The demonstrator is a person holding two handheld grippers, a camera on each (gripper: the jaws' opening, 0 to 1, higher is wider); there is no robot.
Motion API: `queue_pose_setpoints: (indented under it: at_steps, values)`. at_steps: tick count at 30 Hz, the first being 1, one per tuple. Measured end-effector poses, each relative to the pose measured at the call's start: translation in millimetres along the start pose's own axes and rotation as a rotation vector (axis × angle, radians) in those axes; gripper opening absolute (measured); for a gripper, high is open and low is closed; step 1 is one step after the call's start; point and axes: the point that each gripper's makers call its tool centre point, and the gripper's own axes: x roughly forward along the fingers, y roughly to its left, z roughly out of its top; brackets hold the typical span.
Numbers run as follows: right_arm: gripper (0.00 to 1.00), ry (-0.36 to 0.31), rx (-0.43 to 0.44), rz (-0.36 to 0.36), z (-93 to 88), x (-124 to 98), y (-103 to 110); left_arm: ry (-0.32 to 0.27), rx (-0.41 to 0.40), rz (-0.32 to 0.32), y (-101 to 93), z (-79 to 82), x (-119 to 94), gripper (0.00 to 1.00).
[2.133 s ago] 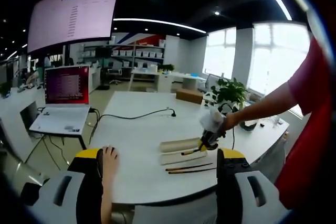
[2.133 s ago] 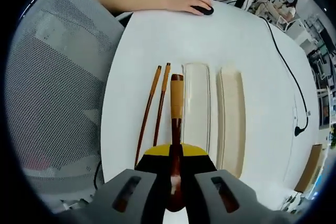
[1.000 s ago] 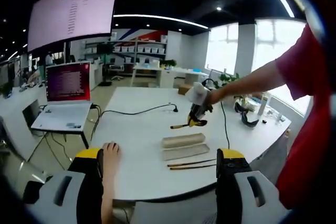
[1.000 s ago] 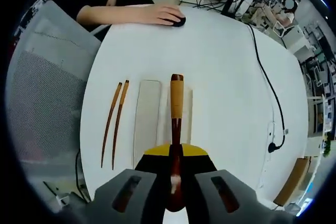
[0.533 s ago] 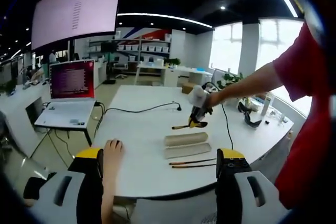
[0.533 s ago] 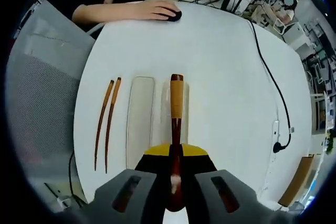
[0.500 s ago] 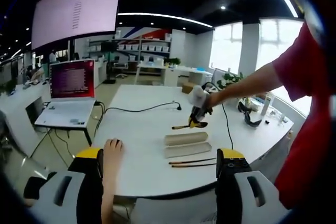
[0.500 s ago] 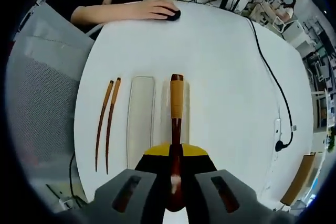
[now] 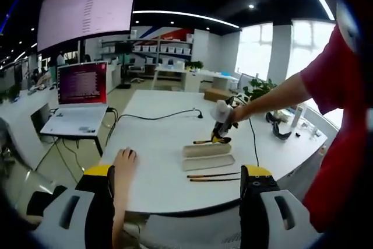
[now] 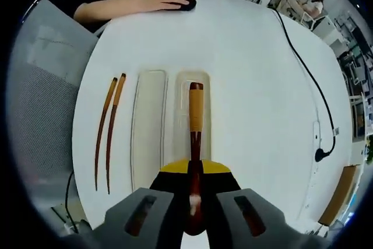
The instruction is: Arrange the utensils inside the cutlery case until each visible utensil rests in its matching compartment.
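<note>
My right gripper (image 10: 194, 193) is shut on a wooden utensil (image 10: 196, 115), dark red at the jaws with a tan end pointing forward. The utensil hangs lengthwise over one cream case tray (image 10: 180, 115). A second cream tray (image 10: 148, 132) lies beside it, then two brown chopsticks (image 10: 106, 132) on the white table. In the left gripper view the right gripper (image 9: 220, 133) hovers over the far tray (image 9: 205, 150), with the near tray (image 9: 208, 162) and chopsticks (image 9: 213, 176) in front. My left gripper (image 9: 178, 214) stands wide open, off the table's near edge.
A person's hand rests on a mouse (image 10: 185, 1) at the table's far end. A black cable (image 10: 312, 80) crosses the table. A grey mesh chair (image 10: 41, 121) stands beside the chopsticks. A laptop (image 9: 78, 100) and a plant (image 9: 259, 91) sit further off.
My right gripper has carried the utensil sideways from beside the chopsticks to above the far tray and come down closer to it. The left gripper stays open.
</note>
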Motion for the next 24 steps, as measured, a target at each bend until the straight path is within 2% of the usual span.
queue_pose_setpoints:
  at_steps: [4, 7, 11, 13, 20, 24]
  values:
    - [0.02, -0.002, -0.002, 0.017, -4.0, 7, 5, 0.004, -0.012, 0.002, -1.5, -0.5, 1, 0.91]
    - [0.02, -0.014, 0.042, 0.020, -4.6, 9, 5, 0.002, -0.012, 0.011, -2.9, 0.3, -2, 0.91]
    - [0.02, -0.022, 0.021, 0.019, -3.7, 10, 13, 0.009, -0.015, 0.027, -1.2, -2.3, -6, 0.91]
    - [0.02, -0.028, -0.002, 0.011, -3.7, 12, 12, 0.009, -0.022, 0.035, 0.0, -3.7, -8, 0.91]
    - [0.02, -0.026, 0.030, 0.006, -8.4, 21, 13, 0.011, -0.027, 0.038, -4.4, -5.7, -8, 0.92]
    - [0.02, -0.048, 0.022, -0.010, -8.0, 26, 9, 0.014, -0.025, 0.035, -6.9, -6.3, -8, 0.92]
